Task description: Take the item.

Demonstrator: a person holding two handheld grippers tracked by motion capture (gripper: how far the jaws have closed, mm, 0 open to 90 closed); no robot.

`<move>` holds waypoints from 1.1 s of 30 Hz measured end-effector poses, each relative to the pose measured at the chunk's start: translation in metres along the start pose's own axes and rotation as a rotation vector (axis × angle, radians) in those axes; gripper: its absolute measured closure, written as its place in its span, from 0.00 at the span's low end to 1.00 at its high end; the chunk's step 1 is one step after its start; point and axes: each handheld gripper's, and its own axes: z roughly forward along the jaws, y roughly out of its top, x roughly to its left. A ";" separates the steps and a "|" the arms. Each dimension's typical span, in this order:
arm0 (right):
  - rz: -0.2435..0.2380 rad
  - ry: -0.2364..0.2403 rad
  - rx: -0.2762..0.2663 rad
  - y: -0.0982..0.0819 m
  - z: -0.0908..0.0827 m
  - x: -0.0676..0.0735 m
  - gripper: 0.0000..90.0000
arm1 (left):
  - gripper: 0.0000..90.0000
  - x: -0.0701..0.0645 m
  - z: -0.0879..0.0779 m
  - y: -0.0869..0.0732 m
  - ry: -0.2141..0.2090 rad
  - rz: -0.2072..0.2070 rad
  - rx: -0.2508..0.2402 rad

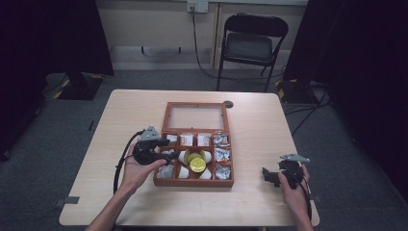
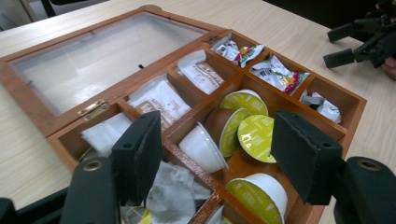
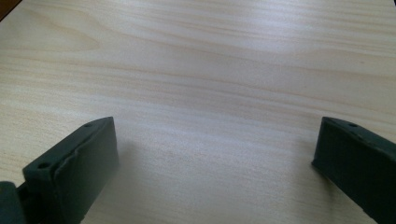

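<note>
My left gripper (image 2: pixel 217 154) hangs open and empty over the pods (image 2: pixel 254 136) mid-frame in the wooden box (image 2: pixel 46 126); my right gripper (image 3: pixel 215 163) gapes wide, empty.

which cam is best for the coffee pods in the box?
Left gripper view: the coffee pods sit close up, green lids clear. High view shows them small in the wooden box. Right gripper view looks at bare table.

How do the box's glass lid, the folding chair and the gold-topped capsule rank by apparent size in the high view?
1. folding chair, though it stands farther off
2. glass lid
3. gold-topped capsule, clearly smallest
</note>
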 end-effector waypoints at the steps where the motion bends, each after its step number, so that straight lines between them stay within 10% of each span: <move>1: 0.000 0.000 0.000 0.000 0.000 0.000 0.00 | 0.38 0.000 0.000 0.000 0.000 0.000 0.000; 33: 0.004 -0.005 0.000 0.000 0.000 0.000 0.00 | 0.52 -0.028 0.060 0.000 -0.155 0.078 0.125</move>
